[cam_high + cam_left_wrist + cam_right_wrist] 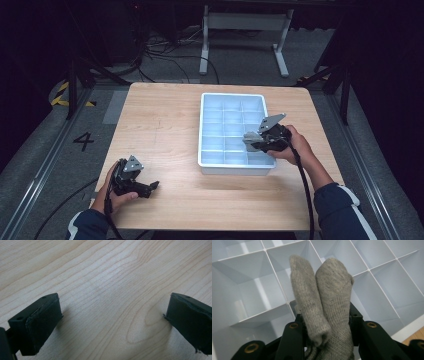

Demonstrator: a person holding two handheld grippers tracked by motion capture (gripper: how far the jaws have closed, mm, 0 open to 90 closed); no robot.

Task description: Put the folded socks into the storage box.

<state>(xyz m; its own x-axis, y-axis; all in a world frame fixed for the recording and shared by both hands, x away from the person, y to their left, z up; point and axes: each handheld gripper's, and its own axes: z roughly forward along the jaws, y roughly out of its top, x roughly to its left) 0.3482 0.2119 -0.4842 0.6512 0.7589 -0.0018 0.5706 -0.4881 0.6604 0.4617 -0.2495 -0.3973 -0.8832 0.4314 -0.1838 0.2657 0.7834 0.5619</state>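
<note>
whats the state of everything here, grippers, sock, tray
left gripper: open, jaws wide apart above bare wood, holding nothing
right gripper: shut on the grey sock, held over the tray
grey sock: folded double, clamped between the jaws, its free end sticking out past them
divided tray: flat on the table, compartments in sight look empty
table: bare wood around the tray

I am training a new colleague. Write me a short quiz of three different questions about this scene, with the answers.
1. True or false: the left gripper is holding something.
2. What does the right gripper grip? A) a cable B) a grey sock C) a spoon
3. Fill in: the right gripper is over the white ____ with compartments.

Key:
1. False; its jaws stand apart over the bare wooden table.
2. B, the grey sock.
3. Tray.
</note>
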